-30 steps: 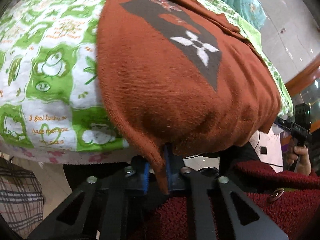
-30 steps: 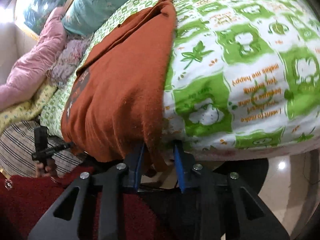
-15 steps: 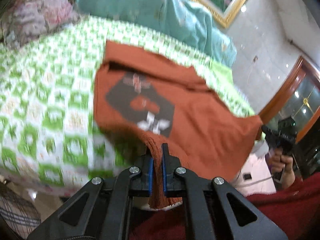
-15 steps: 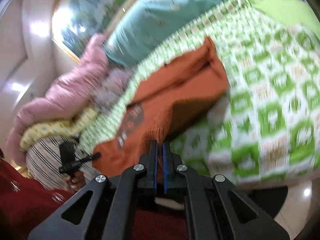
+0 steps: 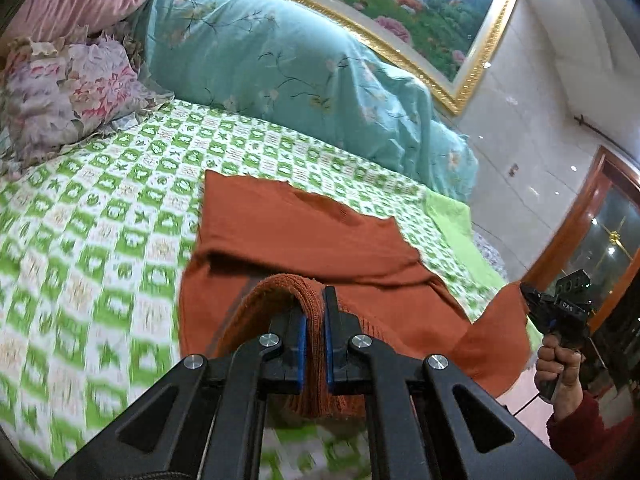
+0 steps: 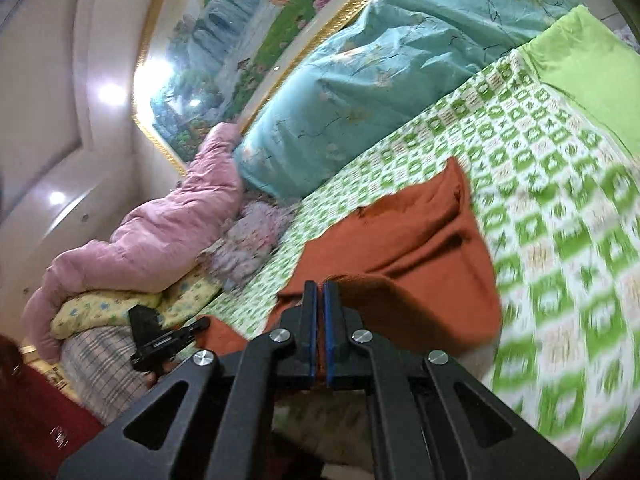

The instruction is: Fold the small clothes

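Left wrist view: the rust sweater (image 5: pixel 320 236) lies on the bed (image 5: pixel 100 216), its ribbed hem clamped in the closed left tool (image 5: pixel 315 320). Right wrist view: the right tool (image 6: pixel 320 304) is pinched on the other corner. Both corners are best carried level, hem kept taut.

Sweater (image 5: pixel 320 236): rust-orange knit cloth, matt, ribbed hem, slightly fuzzy. Bedsheet (image 5: pixel 100 216): green/white printed cotton-like cloth, matt, smooth. Quilt (image 5: pixel 280 60): teal floral fabric, faint sheen. Pink duvet (image 6: pixel 160 232): soft, puffy cloth. Left gripper (image 5: pixel 315 320) & right gripper (image 6: pixel 320 304): black matt plastic-looking frames, bright metal screw heads, blue pads. Picture frame (image 5: pixel 472 80): glossy gilt. Wall (image 5: pixel 540 128): glossy tile. Door frame (image 5: pixel 580 216): varnished wood.
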`<state>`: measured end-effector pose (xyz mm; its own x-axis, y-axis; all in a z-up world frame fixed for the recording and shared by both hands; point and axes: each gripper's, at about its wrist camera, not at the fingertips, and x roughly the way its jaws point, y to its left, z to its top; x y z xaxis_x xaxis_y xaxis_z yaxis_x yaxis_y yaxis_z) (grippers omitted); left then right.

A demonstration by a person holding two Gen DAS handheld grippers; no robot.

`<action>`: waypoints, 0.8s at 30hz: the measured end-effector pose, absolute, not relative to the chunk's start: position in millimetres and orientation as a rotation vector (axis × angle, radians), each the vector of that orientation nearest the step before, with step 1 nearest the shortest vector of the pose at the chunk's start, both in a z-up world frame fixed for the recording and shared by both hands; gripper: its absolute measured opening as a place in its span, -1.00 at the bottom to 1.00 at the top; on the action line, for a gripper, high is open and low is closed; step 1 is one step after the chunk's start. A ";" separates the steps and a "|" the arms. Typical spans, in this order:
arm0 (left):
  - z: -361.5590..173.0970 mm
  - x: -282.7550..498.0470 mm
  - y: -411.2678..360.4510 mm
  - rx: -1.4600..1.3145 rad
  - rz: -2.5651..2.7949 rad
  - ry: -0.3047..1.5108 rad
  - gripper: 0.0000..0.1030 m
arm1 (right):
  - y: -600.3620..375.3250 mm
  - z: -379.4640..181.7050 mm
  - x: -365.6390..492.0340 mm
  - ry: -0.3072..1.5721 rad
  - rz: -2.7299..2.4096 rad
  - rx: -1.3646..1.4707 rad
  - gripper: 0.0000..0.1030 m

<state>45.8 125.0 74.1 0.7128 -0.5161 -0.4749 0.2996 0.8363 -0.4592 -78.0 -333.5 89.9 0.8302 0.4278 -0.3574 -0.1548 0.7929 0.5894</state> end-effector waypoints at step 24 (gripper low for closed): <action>49.5 279.4 126.9 -0.354 -0.204 0.719 -0.91 | -397.9 73.8 175.2 0.632 -0.051 0.503 -0.94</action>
<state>279.4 126.9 49.5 0.7360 -0.3017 -0.6061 0.0611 0.9212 -0.3843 175.2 -397.9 73.8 0.8098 0.1048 -0.5773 0.1958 0.8792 0.4343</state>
